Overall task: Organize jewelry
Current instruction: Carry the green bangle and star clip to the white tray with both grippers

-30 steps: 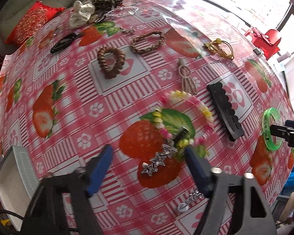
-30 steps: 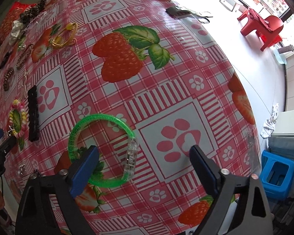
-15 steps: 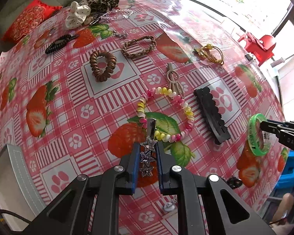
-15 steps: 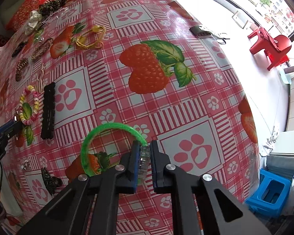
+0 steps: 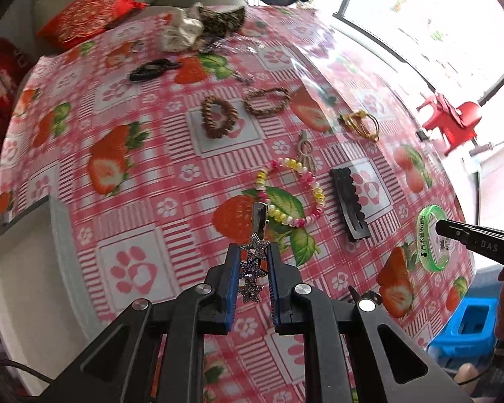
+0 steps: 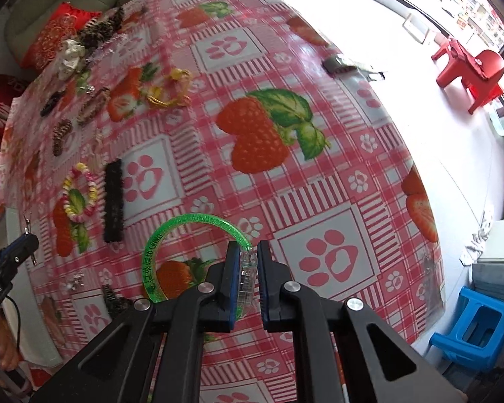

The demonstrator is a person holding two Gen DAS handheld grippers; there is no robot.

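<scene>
The left tongs pinch a star-shaped hair clip above the table, and the right tongs are pressed on the clear clasp of a green bangle, which hangs just over the strawberry cloth. The task seems to be only at its beginning: a white tray at the left edge looks empty in the part that shows, so I judge that nothing is sorted yet. Many pieces lie on the cloth, among them a bead bracelet, a black comb clip, a brown spiral tie, a braided bracelet and a yellow band.
</scene>
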